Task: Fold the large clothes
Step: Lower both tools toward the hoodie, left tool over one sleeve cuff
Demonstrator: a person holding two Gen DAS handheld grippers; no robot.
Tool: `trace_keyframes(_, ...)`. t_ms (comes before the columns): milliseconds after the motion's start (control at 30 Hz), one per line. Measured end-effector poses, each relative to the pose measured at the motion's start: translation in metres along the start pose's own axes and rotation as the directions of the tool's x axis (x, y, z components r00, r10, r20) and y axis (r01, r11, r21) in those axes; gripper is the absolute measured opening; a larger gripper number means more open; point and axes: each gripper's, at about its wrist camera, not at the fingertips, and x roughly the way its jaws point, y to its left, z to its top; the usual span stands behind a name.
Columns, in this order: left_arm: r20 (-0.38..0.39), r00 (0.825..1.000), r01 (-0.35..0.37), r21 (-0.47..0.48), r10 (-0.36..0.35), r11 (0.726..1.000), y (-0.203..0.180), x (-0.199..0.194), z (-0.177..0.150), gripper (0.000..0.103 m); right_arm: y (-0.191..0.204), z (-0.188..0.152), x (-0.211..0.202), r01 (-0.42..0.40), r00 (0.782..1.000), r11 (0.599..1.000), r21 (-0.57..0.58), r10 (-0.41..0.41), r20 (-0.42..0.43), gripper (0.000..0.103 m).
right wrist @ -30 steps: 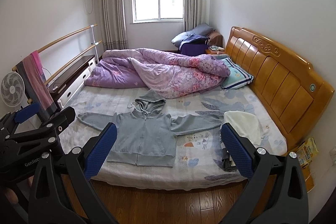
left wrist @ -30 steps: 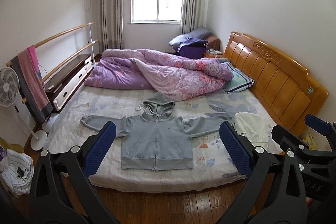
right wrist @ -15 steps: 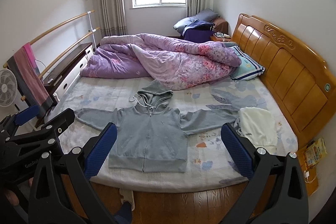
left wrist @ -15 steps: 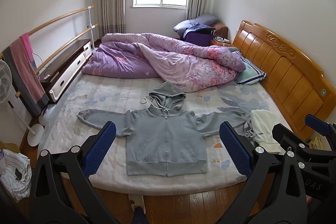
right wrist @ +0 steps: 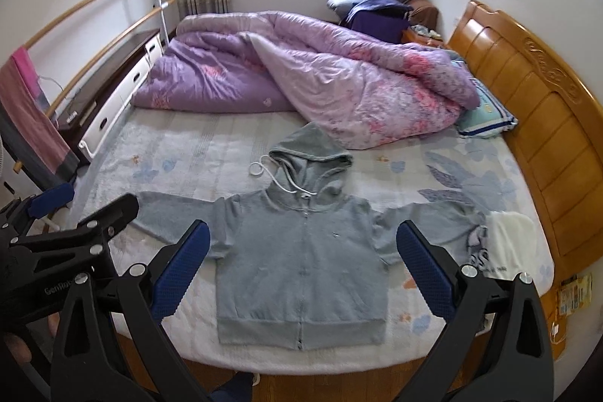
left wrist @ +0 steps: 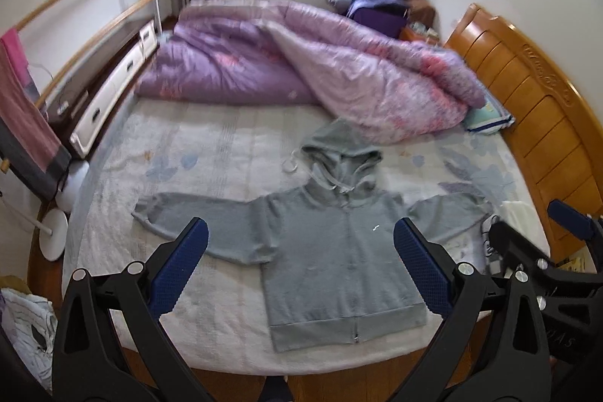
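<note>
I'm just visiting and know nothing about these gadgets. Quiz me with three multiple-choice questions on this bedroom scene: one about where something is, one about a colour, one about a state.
1. Where does the grey hoodie lie?
A. on the wooden floor
B. flat on the bed, near its front edge
C. over the wooden headboard

2. What colour are the pads on the gripper fingers?
A. blue
B. red
C. yellow

3. How do the left gripper and the right gripper stand?
A. both shut on the hoodie
B. one open, one shut
C. both open, holding nothing

Answers:
1 B: the hoodie is spread on the sheet, sleeves out to both sides, hood pointing at the purple quilt.
2 A: every pad in view is blue.
3 C: each pair of fingers is wide apart, with the hoodie untouched beyond them.
</note>
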Motion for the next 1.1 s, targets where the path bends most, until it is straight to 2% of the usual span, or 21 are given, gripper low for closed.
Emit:
trace_keyframes(133, -0.125, 0.991, 0.032, -0.062, -0.04, 0.998, 0.053, 0.06, 0.007, 0.098, 0.035, 0.018, 0.07, -0.027, 0.993, 0.999, -0.02, 0.025, -0.116, 0.096)
trace_keyframes(267, -0.271, 0.957, 0.047, -0.19, -0.098, 0.981, 0.112, 0.135, -0.002, 0.098, 0.069, 0.019, 0.144, -0.06, 0.966, 0.996, -0.071, 0.04, -0.254, 0.096)
trace_keyframes(333, -0.287, 0.954, 0.019, -0.242, -0.09, 0.97, 0.145, 0.169, -0.014, 0.098, 0.09, 0.014, 0.189, -0.077, 0.948, 0.99, -0.118, 0.037, -0.315, 0.095)
trace_keyframes(433, -0.333, 0.941, -0.061, -0.324, -0.054, 0.944, 0.204, 0.222, -0.041, 0.098, 0.109, 0.003, 0.239, -0.1, 0.917, 0.986, -0.136, 0.038, -0.396, 0.095)
trace_keyframes(467, -0.354, 0.934, -0.085, -0.365, -0.054, 0.927, 0.229, 0.242, -0.051, 0.098, 0.113, -0.001, 0.259, -0.103, 0.913, 0.984, -0.143, 0.036, -0.407, 0.095)
trace_keyframes(600, -0.379, 0.925, -0.172, -0.516, -0.043, 0.839, 0.311, 0.299, -0.087, 0.098, 0.124, -0.014, 0.318, -0.119, 0.902, 0.982, -0.147, 0.045, -0.43, 0.095)
trace_keyframes(700, -0.402, 0.915, -0.242, -0.605, -0.029, 0.758, 0.364, 0.334, -0.115, 0.098, 0.126, -0.023, 0.364, -0.102, 0.891, 0.987, -0.125, 0.035, -0.452, 0.095)
trace_keyframes(733, -0.399, 0.917, -0.259, -0.637, -0.023, 0.726, 0.379, 0.346, -0.122, 0.098, 0.126, -0.027, 0.382, -0.084, 0.875, 0.989, -0.121, 0.015, -0.483, 0.092)
trace_keyframes(767, -0.394, 0.919, -0.273, -0.648, -0.007, 0.711, 0.388, 0.354, -0.126, 0.098, 0.126, -0.031, 0.399, -0.078, 0.861, 0.99, -0.114, 0.009, -0.509, 0.081)
trace_keyframes(800, -0.386, 0.922, -0.287, -0.643, 0.024, 0.71, 0.396, 0.363, -0.128, 0.098, 0.125, -0.035, 0.414, -0.09, 0.848, 0.991, -0.098, 0.025, -0.529, 0.075)
trace_keyframes(833, -0.388, 0.921, -0.298, -0.633, 0.04, 0.714, 0.403, 0.372, -0.13, 0.098, 0.124, -0.04, 0.431, -0.106, 0.83, 0.992, -0.068, 0.05, -0.555, 0.063)
trace_keyframes(867, -0.392, 0.919, -0.307, -0.631, 0.048, 0.712, 0.408, 0.379, -0.132, 0.098, 0.123, -0.046, 0.446, -0.121, 0.81, 0.992, -0.041, 0.074, -0.581, 0.05)
trace_keyframes(933, -0.387, 0.921, -0.302, -0.662, 0.032, 0.686, 0.419, 0.393, -0.137, 0.097, 0.122, -0.054, 0.467, -0.139, 0.783, 0.99, -0.003, 0.108, -0.612, 0.026)
trace_keyframes(1000, -0.361, 0.932, -0.296, -0.691, 0.04, 0.66, 0.426, 0.398, -0.14, 0.097, 0.124, -0.063, 0.485, -0.163, 0.764, 0.987, 0.018, 0.137, -0.631, 0.025)
trace_keyframes(1100, -0.304, 0.95, -0.281, -0.726, 0.073, 0.628, 0.432, 0.401, -0.141, 0.097, 0.126, -0.071, 0.498, -0.222, 0.758, 0.975, 0.031, 0.193, -0.623, 0.021)
